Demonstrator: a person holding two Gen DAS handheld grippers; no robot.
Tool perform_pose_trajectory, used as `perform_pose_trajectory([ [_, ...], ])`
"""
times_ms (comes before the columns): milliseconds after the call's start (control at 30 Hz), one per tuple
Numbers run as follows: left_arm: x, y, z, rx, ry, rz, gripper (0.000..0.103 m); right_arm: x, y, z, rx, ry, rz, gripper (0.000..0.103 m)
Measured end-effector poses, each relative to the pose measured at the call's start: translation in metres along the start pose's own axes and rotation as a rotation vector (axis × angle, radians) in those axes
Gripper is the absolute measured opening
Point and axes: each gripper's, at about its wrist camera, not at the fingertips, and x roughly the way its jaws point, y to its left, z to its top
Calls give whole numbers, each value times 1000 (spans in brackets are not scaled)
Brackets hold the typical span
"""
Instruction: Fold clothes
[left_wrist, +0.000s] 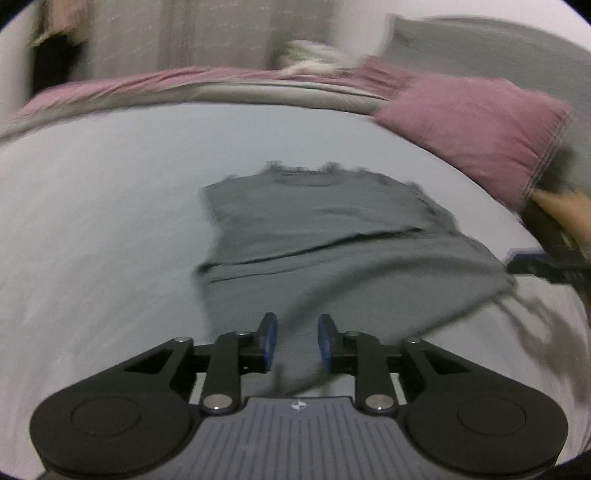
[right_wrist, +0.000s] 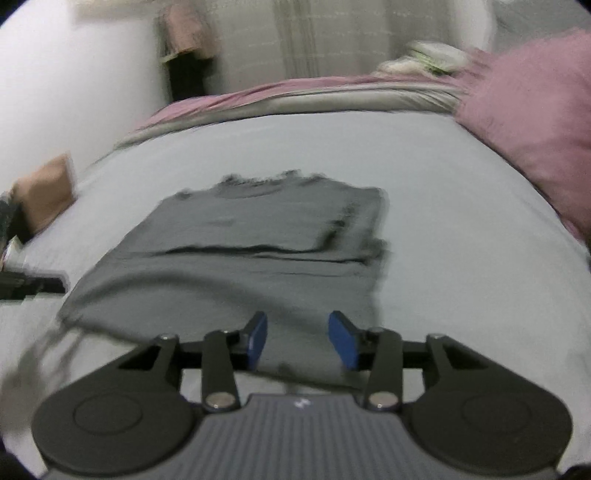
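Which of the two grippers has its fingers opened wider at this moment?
The right gripper: the gap between its blue fingers is clearly wider than the gap on the left gripper. Both hover open above the near hem of the grey shirt.

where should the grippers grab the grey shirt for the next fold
Probably the near hem of the grey shirt, one corner per gripper, coming in low from the near side. That edge lies loose on the bed sheet just ahead of the open left gripper and right gripper.

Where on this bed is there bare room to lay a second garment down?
Bare sheet lies wide beside the grey shirt, out to the bed's edge. A strip also runs between the shirt's collar and the rumpled pink blanket. The pink pillow crowds the other side.
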Motion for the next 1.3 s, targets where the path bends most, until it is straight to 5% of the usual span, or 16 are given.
perform_pose_trajectory([
  [167, 17, -36, -7, 200, 12, -76, 38, 14, 47, -8, -227, 23, 69, 55],
  [467, 49, -69, -20, 347, 37, -62, 39, 47, 86, -22, -413, 31, 77, 57],
  [500, 52, -71, -22, 358, 44, -56, 38, 52, 90, -23, -436, 23, 63, 54],
  [533, 53, -72, -24, 369, 45, -51, 26, 55, 92, -25, -458, 20, 50, 47],
  [567, 53, -74, -25, 385, 38, -46, 5, 57, 92, -26, -469, 21, 51, 27],
  [633, 49, -76, -25, 401, 22, -38, 4, 61, 94, -28, -490, 23, 57, 8],
  [833, 40, -69, -22, 370, 46, -103, 3, 44, 87, -21, -497, 47, 98, 7],
  [1000, 47, -80, -33, 452, 102, -94, 4, 54, 94, -30, -554, 115, 76, 13],
  [1133, 42, -67, -24, 353, 114, -178, 16, 43, 81, -17, -451, 129, 154, 48],
  [1300, 33, -51, -8, 199, -17, -233, 33, 33, 56, 1, -247, 41, 184, 47],
])
